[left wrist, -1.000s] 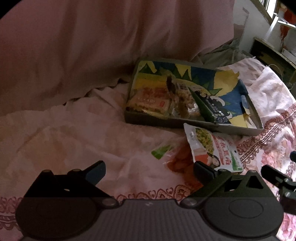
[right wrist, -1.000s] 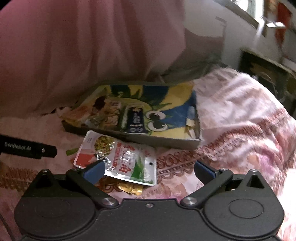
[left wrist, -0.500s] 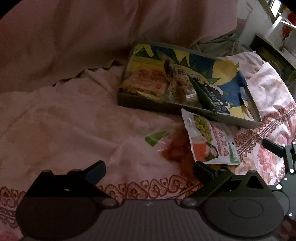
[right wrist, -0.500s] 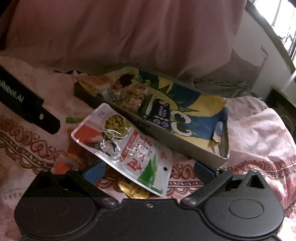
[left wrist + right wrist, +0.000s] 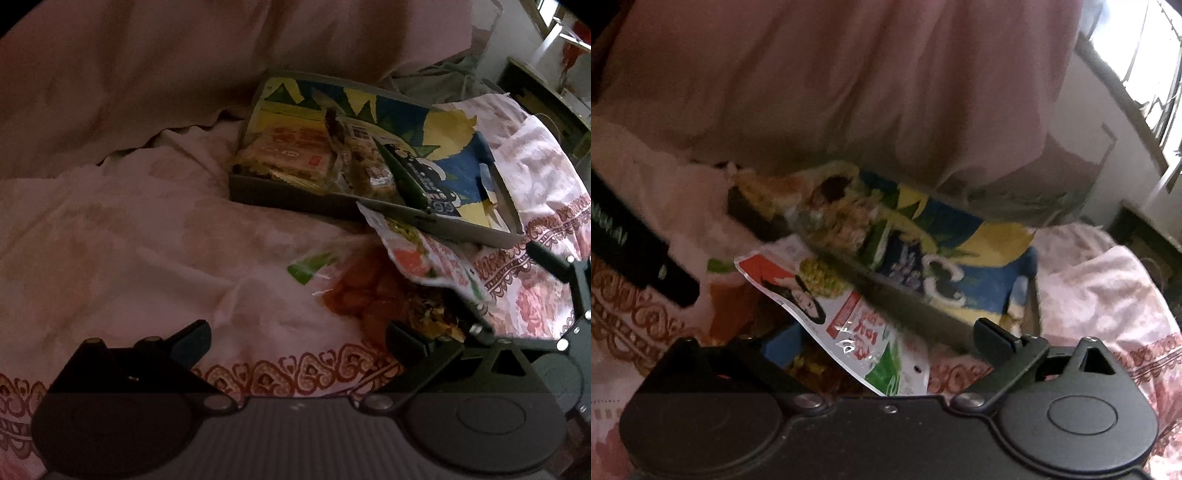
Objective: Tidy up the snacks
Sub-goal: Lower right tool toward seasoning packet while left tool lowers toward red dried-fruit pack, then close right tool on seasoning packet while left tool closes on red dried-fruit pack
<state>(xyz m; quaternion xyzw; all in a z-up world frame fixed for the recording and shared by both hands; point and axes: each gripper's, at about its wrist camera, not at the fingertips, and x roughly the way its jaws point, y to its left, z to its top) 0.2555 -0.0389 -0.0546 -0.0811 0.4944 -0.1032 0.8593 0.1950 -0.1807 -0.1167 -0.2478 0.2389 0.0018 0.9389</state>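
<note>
While both jaws gape, white pouch (image 5: pixel 849 317) has risen against tray (image 5: pixel 905 299).

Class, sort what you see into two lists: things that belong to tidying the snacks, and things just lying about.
Belongs to the job:
white snack pouch
orange snack bag
tray
snacks in the tray

Just lying about:
floral bedsheet
pink blanket

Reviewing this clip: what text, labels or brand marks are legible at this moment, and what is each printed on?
Nothing reads cleanly.
White lettering on the left tool's black body, seen from the right wrist: blurred, unreadable.
Red characters on the white pouch: blurred.
White print on the dark packet in the tray: too small.
Print on the orange pack in the tray: too small.
</note>
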